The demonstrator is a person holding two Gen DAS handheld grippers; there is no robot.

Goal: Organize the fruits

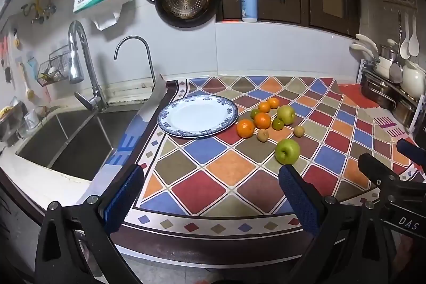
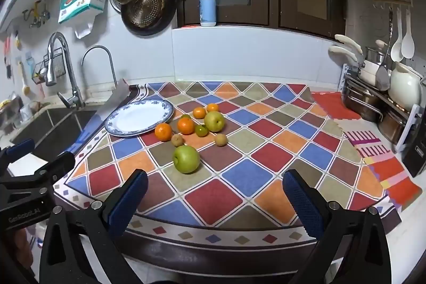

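A blue-rimmed white plate lies bare on the chequered mat, left of a cluster of fruit. The cluster holds several oranges, two green apples, the nearer one and the farther one, small green citrus and two small brown fruits. My left gripper is open and empty over the mat's front edge. My right gripper is open and empty, in front of the nearer apple.
A steel sink with two taps lies left of the mat. A dish rack with pots and a white jug stands at the right. Pans hang on the wall; a pump bottle stands on the ledge.
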